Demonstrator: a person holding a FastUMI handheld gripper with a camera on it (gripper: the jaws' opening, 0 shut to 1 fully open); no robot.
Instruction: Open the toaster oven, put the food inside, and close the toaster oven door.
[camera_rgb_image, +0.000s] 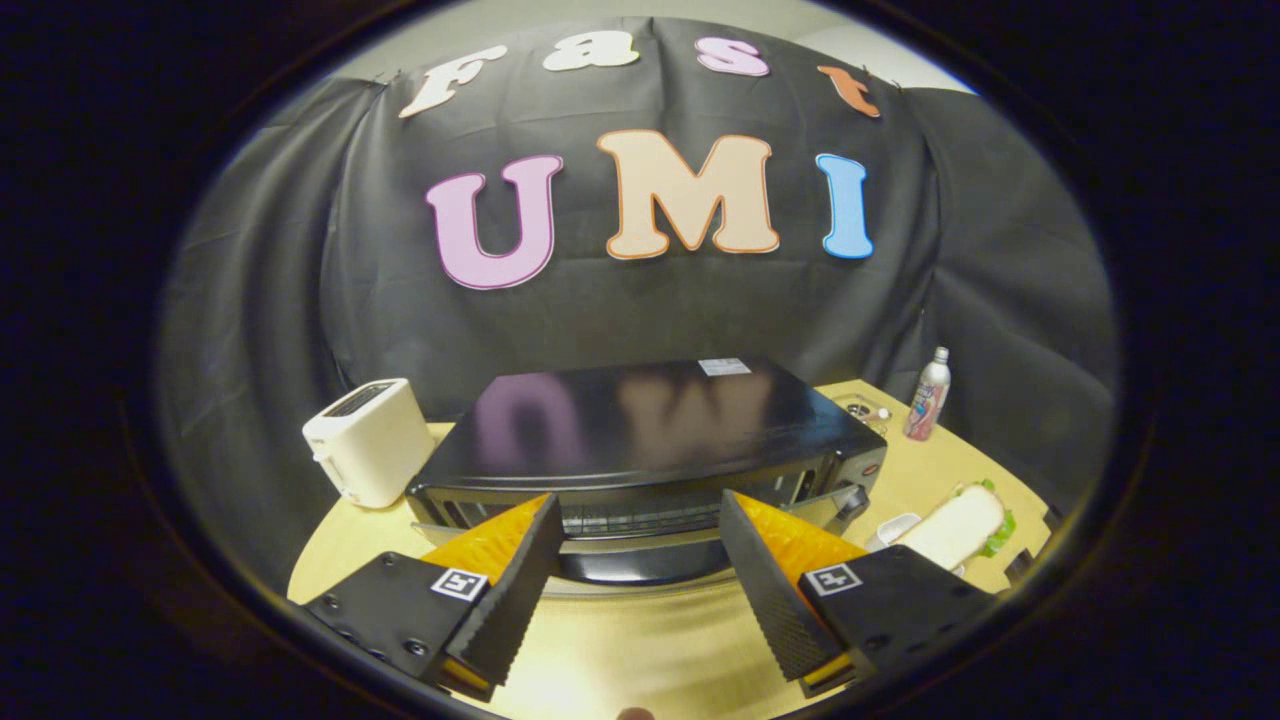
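Behind open tongs (635, 580), toaster oven (650, 440) door partly hidden.

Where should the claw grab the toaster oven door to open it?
Take the door handle, the dark bar across the front of the toaster oven, just ahead of the open claw. Come from the front and slightly above: the bar runs crosswise and stands out from the door, so one finger can likely go over it and one under.

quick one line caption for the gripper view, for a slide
Open gripper hovers before the black toaster oven, its door handle just ahead; sandwich waits alongside.
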